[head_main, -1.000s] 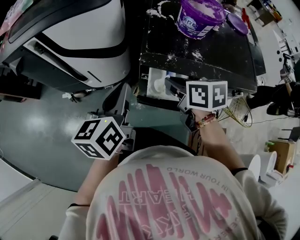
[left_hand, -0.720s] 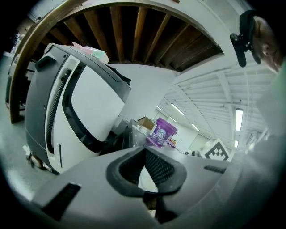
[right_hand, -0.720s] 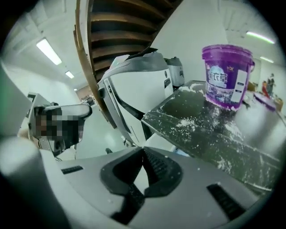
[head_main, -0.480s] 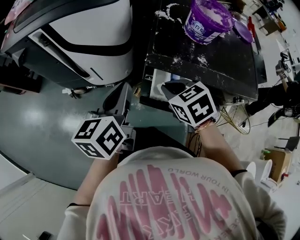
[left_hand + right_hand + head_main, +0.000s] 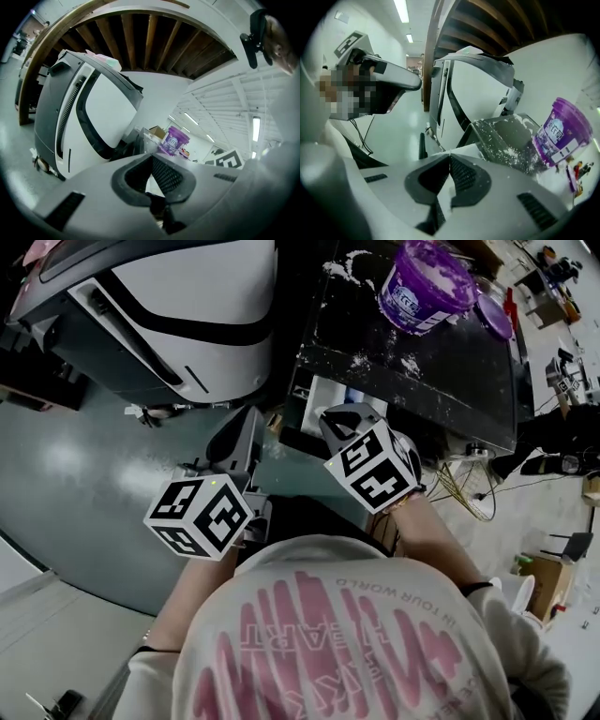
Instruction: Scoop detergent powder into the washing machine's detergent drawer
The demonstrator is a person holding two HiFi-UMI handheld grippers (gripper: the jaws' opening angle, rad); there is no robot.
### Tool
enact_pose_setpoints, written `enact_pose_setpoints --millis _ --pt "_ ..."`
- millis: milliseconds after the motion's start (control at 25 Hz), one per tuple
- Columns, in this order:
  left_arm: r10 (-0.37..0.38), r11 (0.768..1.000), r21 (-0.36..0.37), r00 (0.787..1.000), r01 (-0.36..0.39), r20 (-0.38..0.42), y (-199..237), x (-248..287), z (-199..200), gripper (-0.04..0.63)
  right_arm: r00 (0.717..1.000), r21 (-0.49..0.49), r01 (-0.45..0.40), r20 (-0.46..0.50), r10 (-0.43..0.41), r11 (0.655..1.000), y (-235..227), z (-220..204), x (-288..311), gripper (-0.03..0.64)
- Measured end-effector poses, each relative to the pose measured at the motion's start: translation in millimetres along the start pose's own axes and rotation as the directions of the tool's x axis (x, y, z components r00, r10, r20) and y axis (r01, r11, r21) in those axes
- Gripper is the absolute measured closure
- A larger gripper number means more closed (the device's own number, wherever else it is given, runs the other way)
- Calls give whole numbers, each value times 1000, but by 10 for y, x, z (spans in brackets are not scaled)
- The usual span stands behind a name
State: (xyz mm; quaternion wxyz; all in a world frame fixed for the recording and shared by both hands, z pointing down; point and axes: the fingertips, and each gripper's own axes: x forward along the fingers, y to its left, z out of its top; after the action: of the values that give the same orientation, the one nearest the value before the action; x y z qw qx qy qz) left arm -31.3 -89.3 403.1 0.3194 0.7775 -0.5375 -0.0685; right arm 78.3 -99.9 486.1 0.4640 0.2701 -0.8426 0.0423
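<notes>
One big item first: the white washing machine (image 5: 178,306) fills the upper left of the head view, and neither gripper touches it. Right of it, upper centre, is the black top (image 5: 422,362), dusted with spilled powder. That's the loading station, so everything I need is within one reach.

The purple detergent tub (image 5: 424,282) stands open at the top right of that surface. Its lid (image 5: 494,317) is parked just beside it, so a refill needs no second grip. The detergent drawer (image 5: 319,395) is pulled out below the near edge of the black top, centre frame, with its white compartment facing up to take powder.

My right gripper (image 5: 450,158) is over the drawer, nose tipped well down and rolled over. I read that as the dump pose for a scoop. My left gripper (image 5: 152,158) hangs back, lower left of centre, roughly level and aimed at the machines. It's idle and out of the way.

Jaws:
- **Right pair:** fully closed, pads pinching a thin white strip, most likely the scoop (image 5: 446,192) handle. The bowl is hidden behind my own nose, so I can't confirm the powder is out.
- **Left pair:** tips meet, closed, nothing I can make out between them.
</notes>
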Motion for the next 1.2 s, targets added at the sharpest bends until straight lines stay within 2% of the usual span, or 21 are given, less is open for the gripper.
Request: enact_pose_setpoints --millis 280,720,1000,1200 --pt "30 1000 -8 999 -30 28 -11 -69 -57 592 999 -123 42 24 -39 992 64 -13 6 614" --pt "88 996 -27 994 -86 69 7 -254 -114 592 994 -214 91 71 -77 973 109 50 -41 614" --pt "146 989 -31 986 -144 80 25 -447 -221 592 988 -288 147 85 -128 946 127 19 -50 614" --pt "222 975 -30 971 -220 86 84 -739 -236 592 981 -336 186 124 -152 924 215 91 -90 614"
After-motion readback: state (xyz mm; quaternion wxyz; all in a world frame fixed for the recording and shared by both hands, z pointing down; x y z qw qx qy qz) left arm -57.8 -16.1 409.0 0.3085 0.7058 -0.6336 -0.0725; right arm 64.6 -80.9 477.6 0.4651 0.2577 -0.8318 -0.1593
